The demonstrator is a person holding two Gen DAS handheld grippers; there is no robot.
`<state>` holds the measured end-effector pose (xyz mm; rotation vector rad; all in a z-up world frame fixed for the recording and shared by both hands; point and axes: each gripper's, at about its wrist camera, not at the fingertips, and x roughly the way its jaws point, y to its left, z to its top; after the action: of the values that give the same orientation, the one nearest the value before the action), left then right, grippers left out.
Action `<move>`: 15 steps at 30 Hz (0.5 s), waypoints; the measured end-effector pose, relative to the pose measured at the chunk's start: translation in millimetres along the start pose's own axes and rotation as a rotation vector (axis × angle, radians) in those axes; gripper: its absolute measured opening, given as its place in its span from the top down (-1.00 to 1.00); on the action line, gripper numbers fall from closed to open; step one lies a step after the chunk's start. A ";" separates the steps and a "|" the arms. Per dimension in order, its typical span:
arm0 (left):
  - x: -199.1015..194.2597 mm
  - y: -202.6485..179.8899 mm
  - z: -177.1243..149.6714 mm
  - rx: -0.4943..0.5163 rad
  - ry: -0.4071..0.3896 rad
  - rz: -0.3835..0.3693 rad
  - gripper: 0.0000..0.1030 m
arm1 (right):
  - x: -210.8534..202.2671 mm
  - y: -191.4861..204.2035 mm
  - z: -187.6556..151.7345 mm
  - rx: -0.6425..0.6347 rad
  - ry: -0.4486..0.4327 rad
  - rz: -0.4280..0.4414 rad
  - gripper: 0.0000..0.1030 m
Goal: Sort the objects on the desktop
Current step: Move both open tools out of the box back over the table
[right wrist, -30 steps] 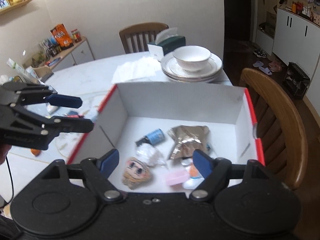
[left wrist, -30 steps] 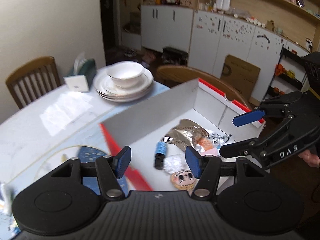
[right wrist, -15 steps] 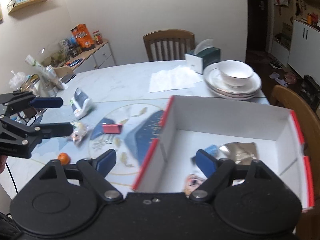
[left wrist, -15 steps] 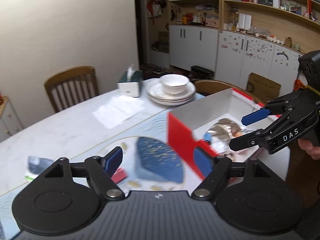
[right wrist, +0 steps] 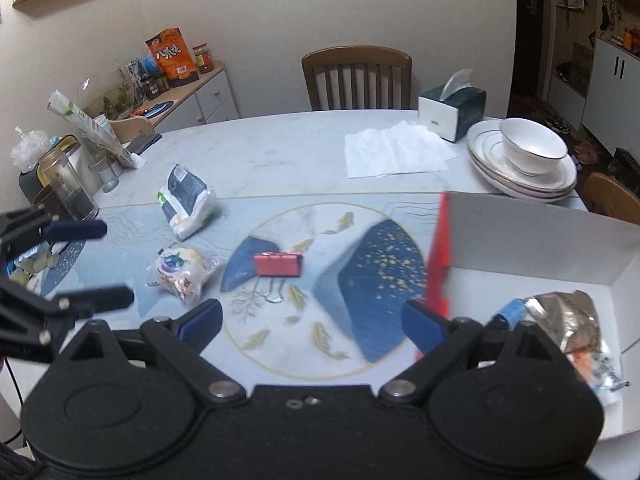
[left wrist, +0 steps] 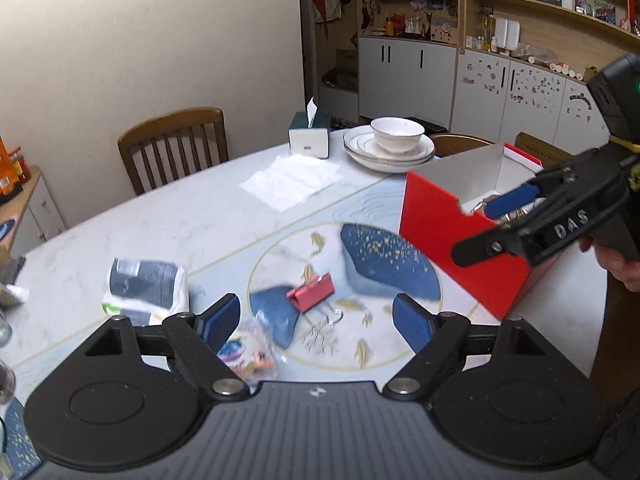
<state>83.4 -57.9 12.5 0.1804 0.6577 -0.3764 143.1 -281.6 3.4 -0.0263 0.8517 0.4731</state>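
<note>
Both my claws have swung away from the box (right wrist: 532,240) toward the loose things on the bench (left wrist: 208,216); a second ago they looked down into it. Going left to right: my left claw (left wrist: 316,322) gapes wide and empty above the small snack packet (left wrist: 250,354) at seven o'clock, the white pouch (left wrist: 146,286) at nine. The red binder clip (right wrist: 278,265) lies at the centre, twelve o'clock from my right claw (right wrist: 312,324), also wide open and empty, held level. I judge the clip comes next: I should come straight down, pads across its flat sides, not the wire handles.
</note>
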 end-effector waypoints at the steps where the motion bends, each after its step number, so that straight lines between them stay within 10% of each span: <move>1: 1.0 4.2 -4.4 0.000 0.004 -0.001 -0.75 | 4.1 4.6 0.9 -0.001 0.001 -0.004 -0.87; 15: 36.3 29.7 -57.6 -0.018 0.061 -0.039 -1.00 | 68.8 38.3 25.6 -0.008 0.003 -0.078 -0.87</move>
<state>89.2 -24.8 -53.8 0.1628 0.7254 -0.4039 184.3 -215.1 -23.5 -0.0675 0.8486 0.4030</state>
